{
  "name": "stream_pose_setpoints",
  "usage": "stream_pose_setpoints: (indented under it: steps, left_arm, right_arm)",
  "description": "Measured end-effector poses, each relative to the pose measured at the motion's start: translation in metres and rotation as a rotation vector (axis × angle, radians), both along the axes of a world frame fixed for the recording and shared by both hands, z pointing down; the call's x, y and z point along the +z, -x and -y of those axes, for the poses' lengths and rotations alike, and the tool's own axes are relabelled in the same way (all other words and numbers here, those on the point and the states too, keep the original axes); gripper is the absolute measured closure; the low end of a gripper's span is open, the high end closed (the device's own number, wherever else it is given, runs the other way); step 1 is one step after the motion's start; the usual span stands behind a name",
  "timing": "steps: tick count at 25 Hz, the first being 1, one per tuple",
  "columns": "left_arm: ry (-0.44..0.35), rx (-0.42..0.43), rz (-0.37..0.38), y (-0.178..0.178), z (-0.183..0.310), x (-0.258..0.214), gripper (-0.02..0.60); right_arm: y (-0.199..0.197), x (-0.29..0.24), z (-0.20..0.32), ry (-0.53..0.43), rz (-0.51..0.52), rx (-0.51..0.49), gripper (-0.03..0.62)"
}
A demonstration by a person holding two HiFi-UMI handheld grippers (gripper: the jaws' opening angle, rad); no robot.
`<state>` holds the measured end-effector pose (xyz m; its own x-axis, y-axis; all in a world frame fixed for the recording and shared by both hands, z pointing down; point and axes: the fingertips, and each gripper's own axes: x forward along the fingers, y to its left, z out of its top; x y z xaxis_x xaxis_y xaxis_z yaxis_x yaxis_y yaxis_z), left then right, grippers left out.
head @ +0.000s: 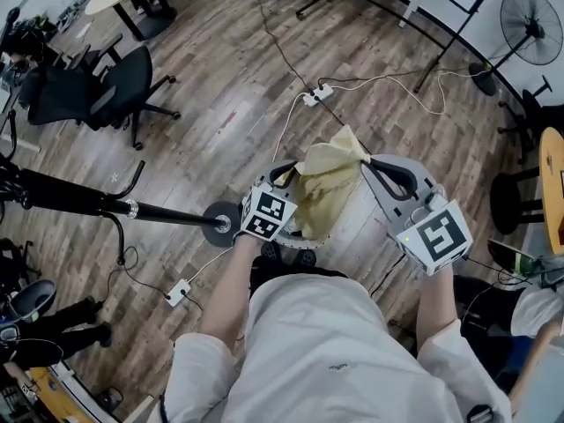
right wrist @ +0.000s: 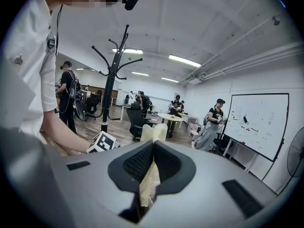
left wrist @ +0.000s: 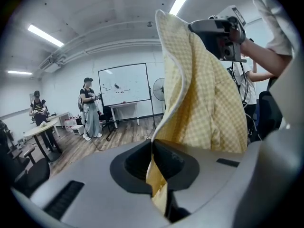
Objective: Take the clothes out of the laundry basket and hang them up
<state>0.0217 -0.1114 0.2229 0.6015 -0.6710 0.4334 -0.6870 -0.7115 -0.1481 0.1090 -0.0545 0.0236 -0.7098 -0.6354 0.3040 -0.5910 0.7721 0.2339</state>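
Observation:
A pale yellow checked garment (head: 328,188) hangs in front of me between my two grippers. My left gripper (head: 289,171) is shut on its lower left edge; in the left gripper view the cloth (left wrist: 204,99) rises out of the closed left gripper (left wrist: 152,148). My right gripper (head: 370,160) is shut on the garment's upper corner, with a strip of the same cloth (right wrist: 153,133) pinched in the right gripper (right wrist: 153,148). From the left gripper view the right gripper (left wrist: 223,32) is up at the garment's top. A black coat stand (head: 132,208) stands to my left, also upright in the right gripper view (right wrist: 110,80).
The coat stand's round base (head: 225,221) sits on the wood floor close to my left hand. Black office chairs (head: 106,86) stand far left, and a power strip (head: 317,93) with cables lies ahead. A floor fan (head: 529,20) is at the far right. Several people stand in the room (left wrist: 90,108).

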Motion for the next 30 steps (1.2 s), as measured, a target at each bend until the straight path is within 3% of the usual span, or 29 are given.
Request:
stream_pose_setpoints:
  steps: [11, 15, 23, 30]
  left_arm:
    - [-0.076, -0.193, -0.115, 0.045, -0.013, -0.054, 0.555]
    - [-0.154, -0.275, -0.131, 0.070, -0.030, -0.084, 0.555]
    - [-0.325, -0.422, -0.169, 0.130, -0.068, -0.150, 0.555]
    - [-0.410, -0.455, -0.154, 0.175, -0.109, -0.200, 0.555]
  right_arm:
    - [-0.011, 0.015, -0.005, 0.049, 0.077, 0.014, 0.580]
    - [-0.006, 0.029, -0.007, 0.078, 0.091, 0.033, 0.579]
    - [0.026, 0.056, -0.016, 0.143, 0.094, 0.027, 0.577]
    - [0.075, 0.056, -0.033, 0.166, 0.096, 0.009, 0.576]
